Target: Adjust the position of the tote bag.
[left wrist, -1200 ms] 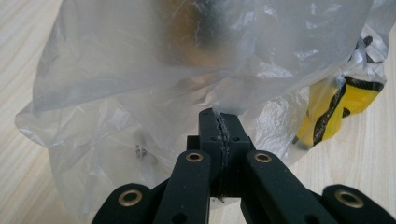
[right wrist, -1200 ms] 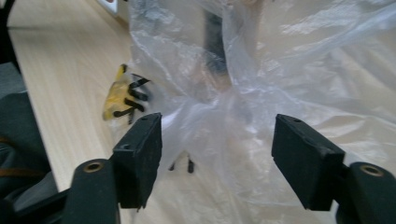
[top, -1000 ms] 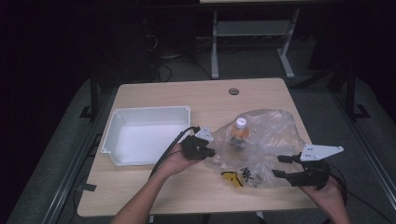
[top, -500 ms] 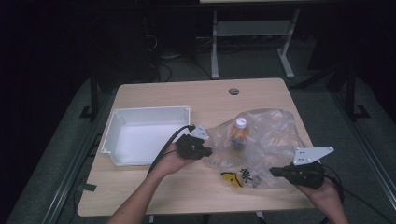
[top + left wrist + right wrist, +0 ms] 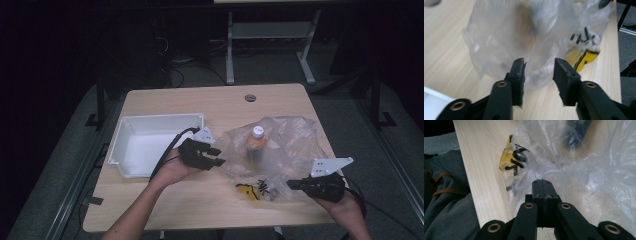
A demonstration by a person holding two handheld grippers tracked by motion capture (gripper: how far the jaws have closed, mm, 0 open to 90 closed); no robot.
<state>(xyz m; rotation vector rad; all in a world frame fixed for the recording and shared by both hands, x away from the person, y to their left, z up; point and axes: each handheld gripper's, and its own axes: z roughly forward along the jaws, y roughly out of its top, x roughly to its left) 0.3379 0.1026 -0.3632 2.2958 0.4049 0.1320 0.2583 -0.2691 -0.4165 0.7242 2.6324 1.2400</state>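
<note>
Lying on the table [image 5: 200, 200], a clear plastic bag [image 5: 285, 150] holds a bottle [image 5: 256, 142]. The left gripper [image 5: 216, 156] gapes just beside it; the right gripper [image 5: 292, 184] pinches its edge, jaws together.

A white tray [image 5: 121, 131] lies at the left of the wooden table [image 5: 175, 102]. A small round hole [image 5: 250, 97] is near the table's upper edge. Behind, at the upper middle, a grey metal frame [image 5: 229, 55] stands on the floor.

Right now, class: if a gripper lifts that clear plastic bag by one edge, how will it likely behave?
The clear plastic bag is crumpled film, so it would probably sag and stretch, not hold shape. The bottle inside looks heavy against the film and would likely slide to the lowest point. The left gripper stands open at its edge.
</note>
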